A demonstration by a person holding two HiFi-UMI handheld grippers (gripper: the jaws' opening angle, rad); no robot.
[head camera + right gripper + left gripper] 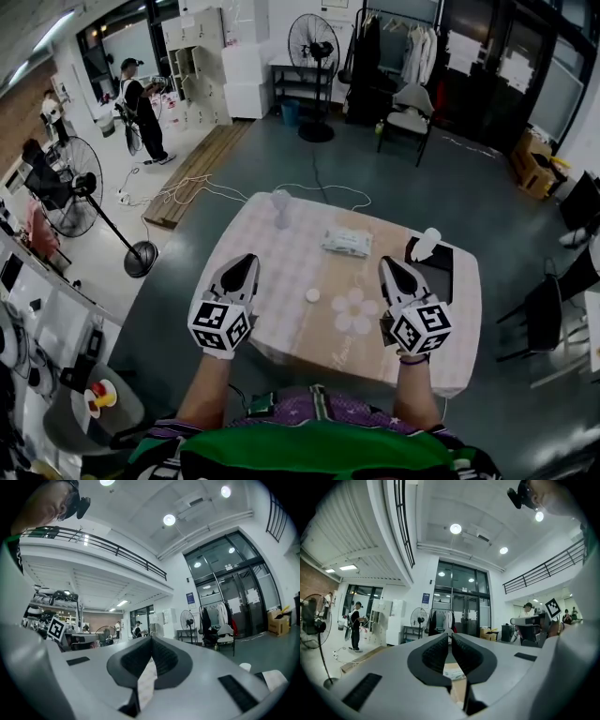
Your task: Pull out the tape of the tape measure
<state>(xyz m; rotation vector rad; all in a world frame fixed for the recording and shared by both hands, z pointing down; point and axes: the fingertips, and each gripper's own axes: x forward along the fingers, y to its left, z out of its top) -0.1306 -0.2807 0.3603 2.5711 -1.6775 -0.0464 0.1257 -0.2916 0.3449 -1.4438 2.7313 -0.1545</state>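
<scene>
No lettering can be read anywhere; the blue wall sign (426,598) shows too small.

- My bench (281,272) sits below me, under a pale checked cloth with a flower print.
- Far edge: a clear cup (281,208).
- Middle: a white packet (347,242) and a small white round thing (312,294).
- Right side: a black flat slab (442,267).

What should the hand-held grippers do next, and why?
Probably lower the left hand-held gripper toward the small round white thing on the table, which may be the tape measure, opening its jaws on the way. Both it and the right hand-held gripper are shut, empty and held level above the table's near side, so nothing is gripped.
</scene>
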